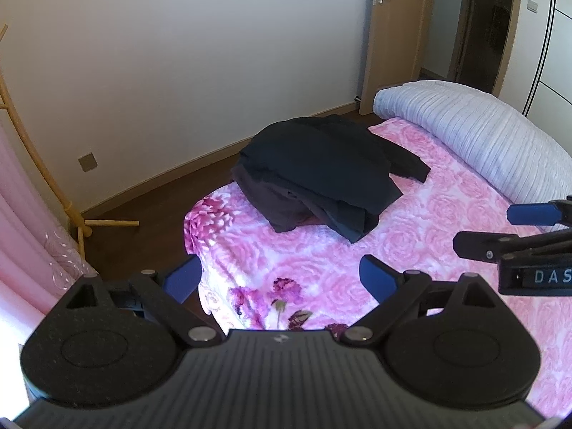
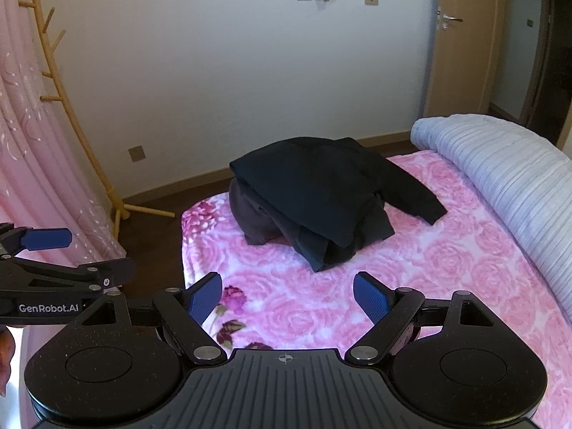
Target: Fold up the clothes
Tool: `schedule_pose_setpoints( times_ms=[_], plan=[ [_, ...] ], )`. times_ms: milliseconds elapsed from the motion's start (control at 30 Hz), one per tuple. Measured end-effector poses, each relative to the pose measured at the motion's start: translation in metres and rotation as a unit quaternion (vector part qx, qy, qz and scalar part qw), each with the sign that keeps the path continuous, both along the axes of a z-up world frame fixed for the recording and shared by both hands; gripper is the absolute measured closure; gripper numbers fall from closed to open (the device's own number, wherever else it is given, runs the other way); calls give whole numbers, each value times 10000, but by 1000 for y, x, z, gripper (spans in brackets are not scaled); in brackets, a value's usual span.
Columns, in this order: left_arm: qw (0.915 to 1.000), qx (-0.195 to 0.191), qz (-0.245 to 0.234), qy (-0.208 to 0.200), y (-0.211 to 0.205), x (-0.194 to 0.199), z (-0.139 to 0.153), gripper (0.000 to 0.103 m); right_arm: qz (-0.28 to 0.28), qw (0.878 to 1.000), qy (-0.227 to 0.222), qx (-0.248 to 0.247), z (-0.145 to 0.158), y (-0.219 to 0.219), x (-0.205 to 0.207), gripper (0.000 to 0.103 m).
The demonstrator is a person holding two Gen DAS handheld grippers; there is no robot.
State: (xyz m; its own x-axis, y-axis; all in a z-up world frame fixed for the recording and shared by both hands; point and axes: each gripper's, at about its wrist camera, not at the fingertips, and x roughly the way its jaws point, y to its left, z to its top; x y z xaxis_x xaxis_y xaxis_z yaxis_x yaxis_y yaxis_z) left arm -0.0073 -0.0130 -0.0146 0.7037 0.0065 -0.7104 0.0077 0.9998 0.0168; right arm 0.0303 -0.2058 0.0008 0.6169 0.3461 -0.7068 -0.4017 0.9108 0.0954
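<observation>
A pile of dark clothes (image 1: 318,175) lies on the bed (image 1: 411,250), straight ahead of both claws and well apart from them. The pile is loosely stacked: a black garment (image 2: 321,182) lies on top with one sleeve (image 2: 414,196) spread out to the right onto the bedcover, and a brownish-dark garment (image 2: 250,214) shows beneath it on the left side. The bed carries a pink rose-patterned cover with darker purple flowers near the corner closest to the claws.

Left claw (image 1: 282,279): blue pads set wide apart, nothing between them, held above the near corner of the bed. Right claw (image 2: 286,298): blue pads likewise wide apart and empty, held above the cover short of the pile. The two claws sit side by side (each shows in the other's view, at the frame edge), with the pile beyond them.

To the right of the pile, further right than the right claw, a rolled pale grey-blue quilt (image 2: 507,178) lies along the bed. Left of the left claw hang pink curtains (image 2: 32,143), with a wooden coat stand (image 2: 82,132) beside them on the dark floor (image 1: 143,214). Beyond the pile stands a white wall (image 2: 232,71) with sockets, and a wooden door (image 2: 461,35) at far right.
</observation>
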Motion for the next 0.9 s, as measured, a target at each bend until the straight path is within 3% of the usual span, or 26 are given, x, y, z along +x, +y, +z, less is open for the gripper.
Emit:
schedule_pose_setpoints(
  times_ms=[300, 467, 633, 767, 900],
  plan=[
    [9991, 251, -330, -48, 7, 33, -22, 9, 285, 9995, -105, 39, -15, -18, 15, 19],
    [9956, 423, -831, -61, 23, 96, -47, 8, 627, 9971, -255, -347, -31, -6, 49, 19],
    [9830, 857, -1622, -56, 41, 188, -81, 8, 981, 9906, -405, -864, -52, 16, 99, 19],
    [9807, 475, -1881, 264, 65, 277, -112, 8, 1248, 9814, -346, -1414, -79, 44, 156, 19],
    [9774, -371, -1947, 729, 85, 365, -143, 8, 1792, 9616, -368, -2045, -113, 75, 201, 18]
  ],
)
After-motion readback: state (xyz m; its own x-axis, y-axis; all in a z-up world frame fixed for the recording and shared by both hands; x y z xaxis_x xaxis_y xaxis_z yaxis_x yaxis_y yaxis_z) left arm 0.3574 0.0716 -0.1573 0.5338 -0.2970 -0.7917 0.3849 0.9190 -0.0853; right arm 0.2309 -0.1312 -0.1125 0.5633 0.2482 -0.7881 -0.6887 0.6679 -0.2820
